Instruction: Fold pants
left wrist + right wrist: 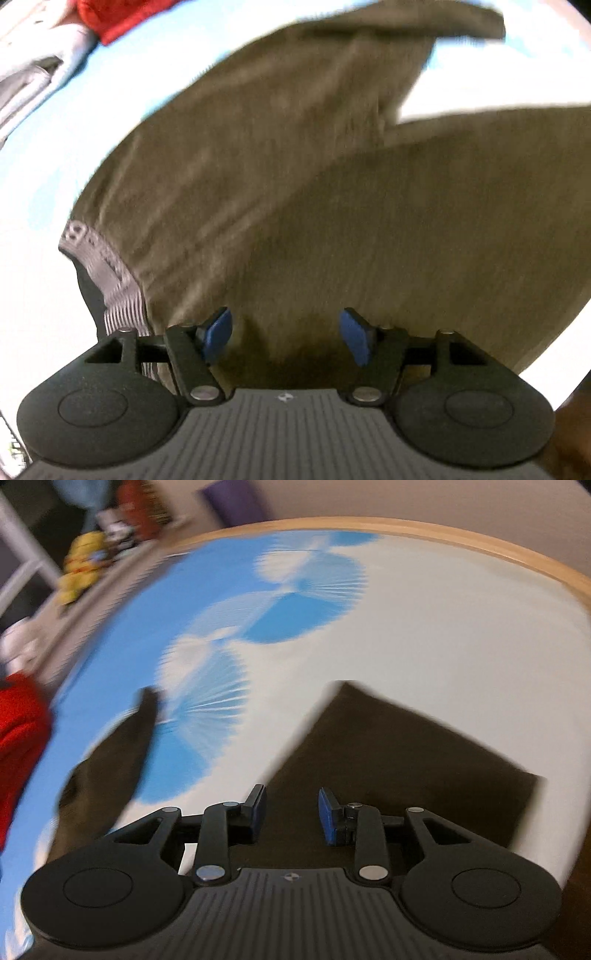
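Olive-brown pants [295, 192] lie spread on a white and blue patterned sheet [44, 166], legs splayed away from me, grey elastic waistband [107, 266] at the lower left. My left gripper [286, 336] is open, its blue pads [218, 332] apart just above the waist end of the cloth, holding nothing. In the right wrist view one pant leg end [399, 760] lies under my right gripper [291, 814], which is open and empty; the other leg [110, 760] stretches at the left. Both views are motion-blurred.
A red garment [122, 18] and pale folded clothes [33, 66] lie at the far left. A wooden bed edge [406, 528] curves along the far side. A shelf with a yellow toy [81, 565] stands beyond the bed.
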`<state>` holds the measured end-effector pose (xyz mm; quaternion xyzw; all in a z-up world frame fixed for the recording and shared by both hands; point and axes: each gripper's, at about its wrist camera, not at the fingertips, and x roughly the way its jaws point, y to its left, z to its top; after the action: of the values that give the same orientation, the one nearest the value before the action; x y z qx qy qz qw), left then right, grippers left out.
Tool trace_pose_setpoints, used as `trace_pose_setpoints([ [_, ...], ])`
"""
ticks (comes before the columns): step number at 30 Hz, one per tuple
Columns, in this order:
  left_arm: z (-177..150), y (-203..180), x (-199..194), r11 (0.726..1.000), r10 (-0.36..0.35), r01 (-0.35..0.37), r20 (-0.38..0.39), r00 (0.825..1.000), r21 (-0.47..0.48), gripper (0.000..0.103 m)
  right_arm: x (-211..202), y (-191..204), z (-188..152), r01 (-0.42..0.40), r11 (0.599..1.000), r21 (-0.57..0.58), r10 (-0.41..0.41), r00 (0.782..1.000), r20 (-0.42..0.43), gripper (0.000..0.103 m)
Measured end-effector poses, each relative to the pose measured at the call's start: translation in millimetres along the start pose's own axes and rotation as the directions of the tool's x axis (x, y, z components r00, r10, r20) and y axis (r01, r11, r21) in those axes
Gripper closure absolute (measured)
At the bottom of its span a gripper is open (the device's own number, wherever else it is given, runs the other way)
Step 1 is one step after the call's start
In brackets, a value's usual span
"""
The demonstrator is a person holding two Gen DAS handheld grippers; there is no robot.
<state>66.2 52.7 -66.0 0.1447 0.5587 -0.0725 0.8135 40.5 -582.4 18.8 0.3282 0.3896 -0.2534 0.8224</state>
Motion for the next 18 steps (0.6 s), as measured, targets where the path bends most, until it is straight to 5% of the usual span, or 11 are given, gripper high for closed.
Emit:
trace_pose_setpoints([
  [3, 11, 1, -13, 0.999, -0.011, 0.014, 0.072, 0.997, -0.047, 0.071, 7, 37, -3, -0.119, 0.991, -0.061, 0.12, 0.993, 0.006, 0.093],
  [4, 17, 0, -16, 0.998, -0.008, 0.013, 0.094, 0.996, -0.056, 0.088, 10, 46, -2, -0.155, 0.985, -0.074, 0.156, 0.988, 0.004, 0.094],
  [5, 21, 0, -21, 0.998, -0.007, 0.014, 0.118, 0.993, -0.063, 0.093, 13, 56, -2, -0.194, 0.978, -0.078, 0.195, 0.981, 0.0, 0.094],
  [12, 52, 6, -37, 0.987, -0.002, 0.047, 0.287, 0.958, -0.152, 0.093, 59, 101, 6, -0.375, 0.927, 0.006, 0.375, 0.927, -0.014, 0.09],
  [18, 76, -15, -37, 0.986, -0.011, 0.076, 0.391, 0.92, -0.151, 0.093, 124, 119, 13, -0.355, 0.934, 0.042, 0.357, 0.933, -0.037, 0.09],
])
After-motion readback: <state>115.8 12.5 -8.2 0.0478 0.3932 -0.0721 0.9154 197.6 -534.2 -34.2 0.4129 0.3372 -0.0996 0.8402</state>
